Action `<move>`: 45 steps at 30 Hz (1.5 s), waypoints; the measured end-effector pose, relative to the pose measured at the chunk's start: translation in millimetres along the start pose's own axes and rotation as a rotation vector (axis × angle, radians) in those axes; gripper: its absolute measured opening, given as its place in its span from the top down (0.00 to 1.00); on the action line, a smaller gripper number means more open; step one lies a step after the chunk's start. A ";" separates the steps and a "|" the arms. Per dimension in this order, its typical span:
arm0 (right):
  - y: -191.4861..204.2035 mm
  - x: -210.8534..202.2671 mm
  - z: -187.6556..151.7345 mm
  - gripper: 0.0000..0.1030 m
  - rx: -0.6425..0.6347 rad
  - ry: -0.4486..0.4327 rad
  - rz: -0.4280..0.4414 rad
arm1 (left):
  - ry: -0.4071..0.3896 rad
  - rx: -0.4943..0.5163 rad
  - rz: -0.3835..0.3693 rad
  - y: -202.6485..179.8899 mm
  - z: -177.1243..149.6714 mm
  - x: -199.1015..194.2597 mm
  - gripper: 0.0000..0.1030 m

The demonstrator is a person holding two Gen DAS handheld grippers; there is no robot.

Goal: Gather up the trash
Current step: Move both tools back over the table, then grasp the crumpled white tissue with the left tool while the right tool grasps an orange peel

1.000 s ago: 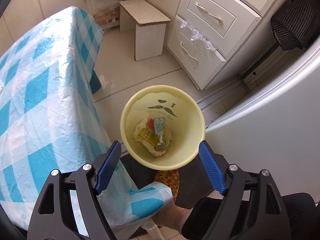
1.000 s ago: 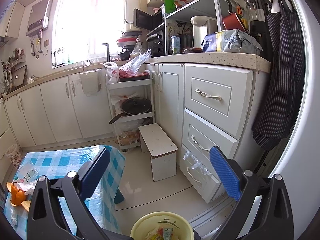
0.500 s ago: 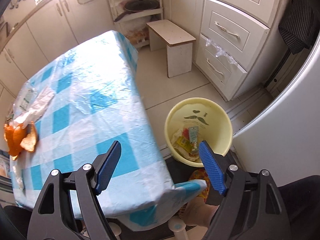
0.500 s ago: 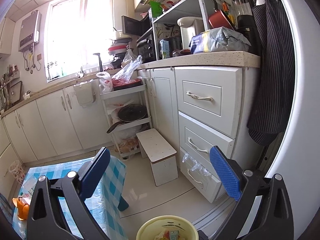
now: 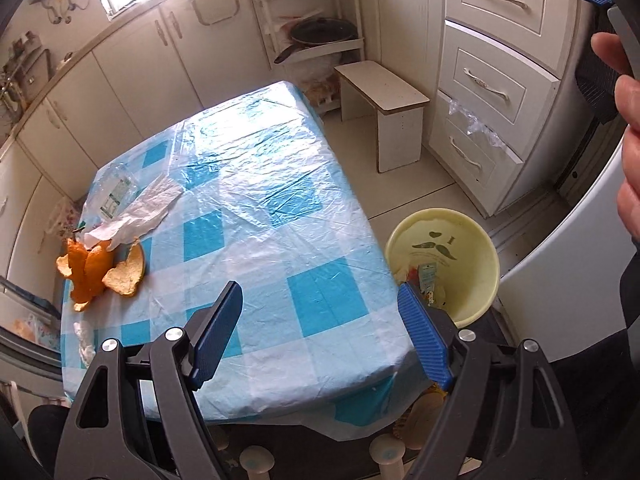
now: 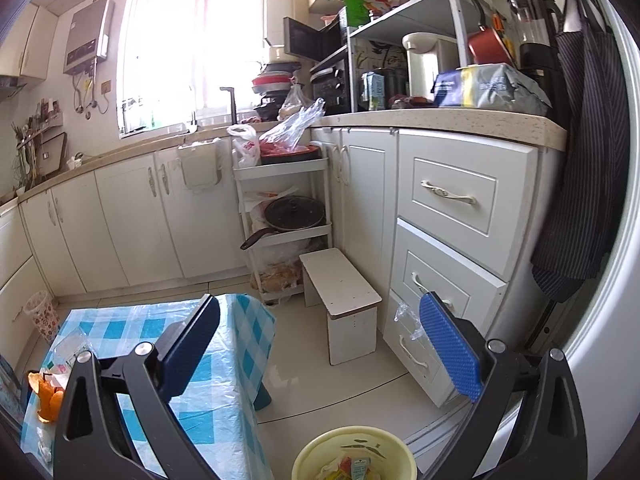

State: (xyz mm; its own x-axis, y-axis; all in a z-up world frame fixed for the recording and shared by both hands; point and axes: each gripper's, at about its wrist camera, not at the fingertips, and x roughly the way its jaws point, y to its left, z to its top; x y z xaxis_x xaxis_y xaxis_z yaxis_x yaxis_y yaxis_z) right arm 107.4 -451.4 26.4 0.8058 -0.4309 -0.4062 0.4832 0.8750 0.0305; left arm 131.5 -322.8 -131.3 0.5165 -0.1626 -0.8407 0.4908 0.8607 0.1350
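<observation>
Both the left tongs (image 5: 320, 336) and the right tongs (image 6: 320, 354) are held wide apart and empty. Orange peel (image 5: 100, 268) and a plastic wrapper (image 5: 132, 212) lie at the counter's (image 5: 280, 208) far left edge; the yellow bin (image 5: 476, 248) stands on the floor beside its right edge. A reach to the peel seems called for next.

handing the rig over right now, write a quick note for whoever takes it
Left claw: open, empty, above the near edge of the table.
Right claw: open, empty, raised above the yellow bin on the floor.
Done: some wrappers are already in the bin.
Left: orange peels, white crumpled paper and a clear plastic wrapper at the table's far left, plus a small white scrap by the left edge. Bin them all.
</observation>
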 end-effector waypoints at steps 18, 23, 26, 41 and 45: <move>74.1 28.6 -16.7 0.07 -0.129 0.115 0.093 | 0.038 -0.096 0.016 61.4 -14.2 5.2 0.26; 93.8 36.8 -23.0 0.07 -0.161 0.154 0.121 | 0.045 -0.124 0.015 77.2 -17.0 8.4 0.26; 107.7 41.2 -27.4 0.07 -0.183 0.175 0.140 | 0.049 -0.143 0.017 87.2 -19.1 10.3 0.26; 223.8 57.5 -82.8 0.07 -0.422 0.386 0.383 | 0.069 -0.351 0.184 210.2 -76.3 11.3 0.23; 261.0 54.4 -113.7 0.07 -0.526 0.467 0.483 | 0.126 -0.471 0.249 265.5 -103.3 22.1 0.23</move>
State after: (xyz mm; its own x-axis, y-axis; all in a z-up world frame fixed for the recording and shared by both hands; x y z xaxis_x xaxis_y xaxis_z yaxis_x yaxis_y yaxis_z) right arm 238.5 -221.4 -91.6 0.6029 0.0501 -0.7963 -0.1924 0.9777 -0.0841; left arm 200.8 -48.1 -168.2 0.4749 0.1073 -0.8735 -0.0172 0.9935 0.1126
